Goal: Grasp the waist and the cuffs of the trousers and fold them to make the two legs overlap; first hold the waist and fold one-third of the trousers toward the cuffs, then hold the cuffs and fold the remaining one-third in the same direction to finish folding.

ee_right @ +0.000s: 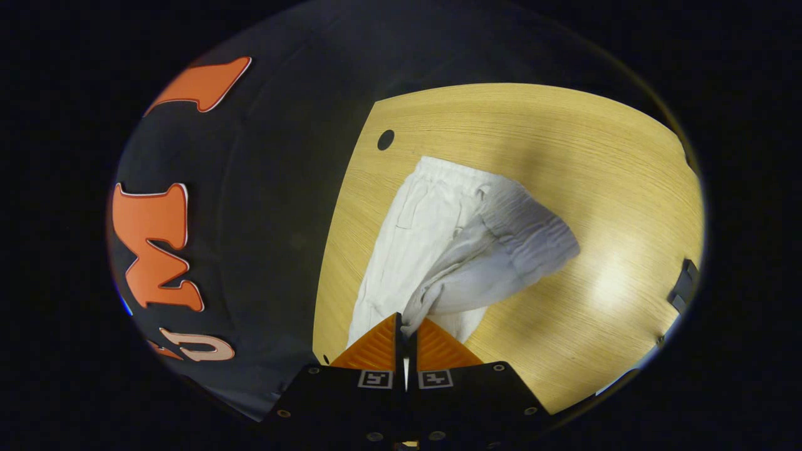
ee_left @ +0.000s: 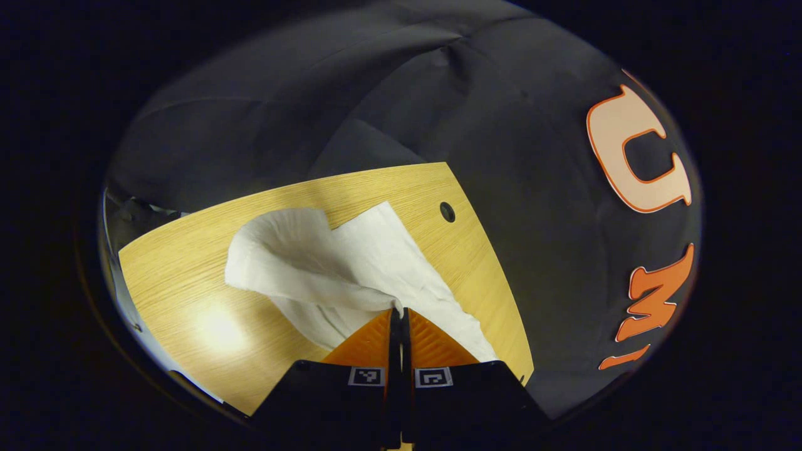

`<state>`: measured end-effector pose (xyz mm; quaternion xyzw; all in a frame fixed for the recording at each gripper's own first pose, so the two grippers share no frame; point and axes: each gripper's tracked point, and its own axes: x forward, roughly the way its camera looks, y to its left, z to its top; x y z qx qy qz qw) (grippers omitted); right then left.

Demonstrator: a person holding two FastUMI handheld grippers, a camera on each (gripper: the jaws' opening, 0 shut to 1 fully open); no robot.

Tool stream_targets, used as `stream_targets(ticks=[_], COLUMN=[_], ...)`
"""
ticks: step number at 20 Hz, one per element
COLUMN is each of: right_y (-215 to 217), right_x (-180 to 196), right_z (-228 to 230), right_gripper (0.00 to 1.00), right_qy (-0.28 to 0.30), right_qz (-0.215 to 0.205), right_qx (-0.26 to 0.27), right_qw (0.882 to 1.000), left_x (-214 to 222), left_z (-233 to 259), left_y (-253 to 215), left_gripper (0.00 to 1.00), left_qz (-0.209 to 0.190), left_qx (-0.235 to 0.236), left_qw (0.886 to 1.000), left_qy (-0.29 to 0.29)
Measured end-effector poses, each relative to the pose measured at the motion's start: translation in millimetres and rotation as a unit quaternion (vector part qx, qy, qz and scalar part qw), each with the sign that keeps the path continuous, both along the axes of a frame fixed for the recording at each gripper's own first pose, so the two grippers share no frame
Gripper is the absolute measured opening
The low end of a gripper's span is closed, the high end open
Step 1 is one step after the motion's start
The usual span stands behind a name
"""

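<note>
One wooden table [ee_right: 564, 138] bears white trousers [ee_right: 426, 232].

Nothing readable here; small square black-and-white markers [ee_left: 366, 376] sit on each gripper's body, no words or numbers.

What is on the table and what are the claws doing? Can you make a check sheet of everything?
Surface: wooden table, pale grain, with a small round hole near one edge.
Job's things: white trousers lying on the table, one part lifted and draped over the rest.
Clutter: nothing seen.
Claws: left claw closed, pinching the trousers' cloth; right claw closed, pinching the cloth too.
Cables: nothing seen.
Surroundings: black cloth wall behind the table; a dark fitting at the table's far edge, too small to tell what it is.
</note>
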<state>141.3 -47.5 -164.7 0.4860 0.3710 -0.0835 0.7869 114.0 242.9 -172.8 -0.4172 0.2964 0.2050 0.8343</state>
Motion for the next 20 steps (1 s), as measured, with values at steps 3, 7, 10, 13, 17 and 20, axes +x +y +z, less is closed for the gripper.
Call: stream_targets(ticks=[3,7,10,13,17,20], right_y=[4,10,10,14,19,20], right_x=[29,67,95,117,129,139], right_z=[2,-1,-11,-16,-16,-13], right_gripper=[0.01,0.00,0.01,0.01,0.02,0.02], right_qy=[0.002,0.012,0.023,0.028,0.027,0.023], right_qz=[0.007,0.007,0.007,0.008,0.012,0.025], right_qx=[-0.016,-0.022,-0.034,-0.042,-0.054,-0.090], right_qw=[1.000,1.000,0.999,0.999,0.998,0.995], left_x=[27,66,96,125,152,169], left_z=[1,-1,-7,-16,-36,-46], left_y=[4,9,12,14,21,23], left_gripper=[0.04,0.02,0.04,0.04,0.04,0.04], left_qz=[-0.003,-0.014,-0.024,-0.037,-0.056,-0.073], left_qx=[0.010,0.024,0.028,0.026,0.034,0.048], left_qw=[1.000,1.000,0.999,0.999,0.996,0.994], left_qy=[0.001,0.010,0.018,0.027,0.056,0.065])
